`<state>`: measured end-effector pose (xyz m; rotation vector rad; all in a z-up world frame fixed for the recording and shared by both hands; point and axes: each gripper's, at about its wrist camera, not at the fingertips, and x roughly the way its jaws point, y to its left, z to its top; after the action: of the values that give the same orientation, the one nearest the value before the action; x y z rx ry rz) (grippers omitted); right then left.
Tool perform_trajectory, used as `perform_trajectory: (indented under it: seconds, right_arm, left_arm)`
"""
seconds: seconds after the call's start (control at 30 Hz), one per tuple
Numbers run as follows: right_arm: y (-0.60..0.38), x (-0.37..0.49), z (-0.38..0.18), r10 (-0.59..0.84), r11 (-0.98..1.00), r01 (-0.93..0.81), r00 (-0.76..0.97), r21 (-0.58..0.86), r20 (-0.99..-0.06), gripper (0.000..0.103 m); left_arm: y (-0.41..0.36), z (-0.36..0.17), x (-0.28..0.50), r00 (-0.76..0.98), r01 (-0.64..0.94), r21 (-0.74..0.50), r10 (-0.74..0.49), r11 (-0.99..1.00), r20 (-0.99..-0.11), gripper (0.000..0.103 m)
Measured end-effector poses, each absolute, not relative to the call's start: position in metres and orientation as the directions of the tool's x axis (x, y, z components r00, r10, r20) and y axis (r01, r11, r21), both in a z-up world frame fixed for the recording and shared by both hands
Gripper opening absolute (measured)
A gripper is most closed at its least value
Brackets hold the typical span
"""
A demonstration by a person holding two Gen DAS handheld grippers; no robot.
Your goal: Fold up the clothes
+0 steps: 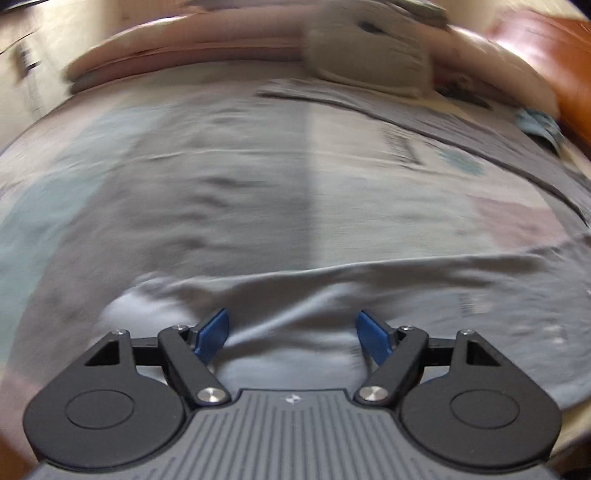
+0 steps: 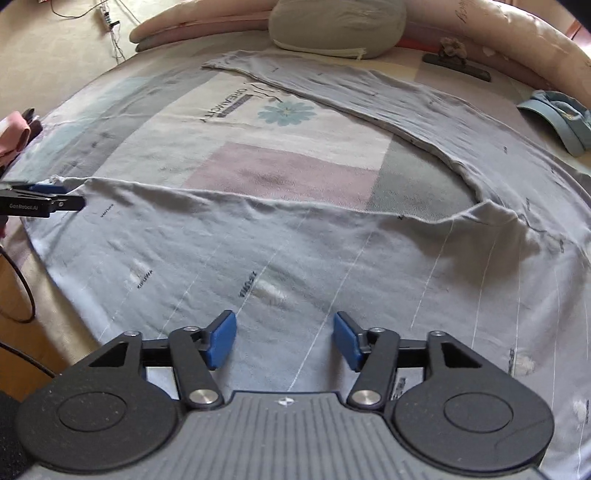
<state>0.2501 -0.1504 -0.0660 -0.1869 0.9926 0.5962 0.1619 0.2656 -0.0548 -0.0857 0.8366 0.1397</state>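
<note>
Right gripper (image 2: 284,341): nearest the right wrist camera, jaws spread apart with nothing between the blue pads (image 2: 221,341), poised over the near part of the garment.
Left gripper (image 1: 291,338): jaws wide apart and empty in its own blurred view, low over a rumpled fabric edge; in the right wrist view it shows at the far left (image 2: 55,197), at the garment's left corner, though whether it touches the cloth cannot be told.
Grey garment (image 2: 295,258): light grey with thin white lines and small printed marks, spread flat across the bed, one sleeve (image 2: 369,96) stretching toward the far side.
Bedsheet (image 2: 280,173): patchwork of pink, grey and white blocks with a blue flower print, lying under the garment.
Grey pillow (image 2: 332,26): at the far edge of the bed, beyond the sleeve.
Blue cap (image 2: 561,118): at the right, beside the garment on the sheet.
</note>
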Motion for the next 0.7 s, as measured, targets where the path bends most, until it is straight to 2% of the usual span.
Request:
perform_trajectory:
  seconds: [0.13, 0.27, 0.33, 0.4, 0.6, 0.7]
  right_arm:
    - [-0.142, 0.249, -0.069, 0.363, 0.829, -0.551, 0.404, 0.093, -0.840, 0.083]
    - [-0.133, 0.247, -0.072, 0.339, 0.832, -0.550, 0.406, 0.070, -0.849, 0.102]
    - [-0.129, 0.247, -0.074, 0.327, 0.833, -0.550, 0.406, 0.058, -0.853, 0.103]
    - [-0.125, 0.246, -0.075, 0.315, 0.834, -0.550, 0.407, 0.046, -0.857, 0.103]
    - [-0.118, 0.246, -0.075, 0.266, 0.851, -0.524, 0.399, 0.020, -0.877, 0.103]
    - [-0.125, 0.244, -0.068, 0.225, 0.877, -0.481, 0.429, -0.011, -0.875, 0.103]
  left_arm:
    - [0.287, -0.050, 0.157, 0.631, -0.277, 0.041, 0.214, 0.960, -0.746, 0.075]
    - [0.282, -0.038, 0.152, 0.689, -0.200, -0.083, 0.079, 0.976, -0.721, 0.077]
    - [0.272, -0.041, 0.151, 0.686, -0.128, -0.152, -0.023, 0.980, -0.727, 0.078]
    - [0.264, -0.051, 0.153, 0.659, -0.093, -0.162, -0.061, 0.982, -0.750, 0.078]
    - [0.256, -0.040, 0.149, 0.634, -0.094, 0.032, 0.085, 0.995, -0.769, 0.078]
    - [0.245, -0.026, 0.164, 0.672, -0.019, 0.039, 0.042, 0.999, -0.739, 0.080]
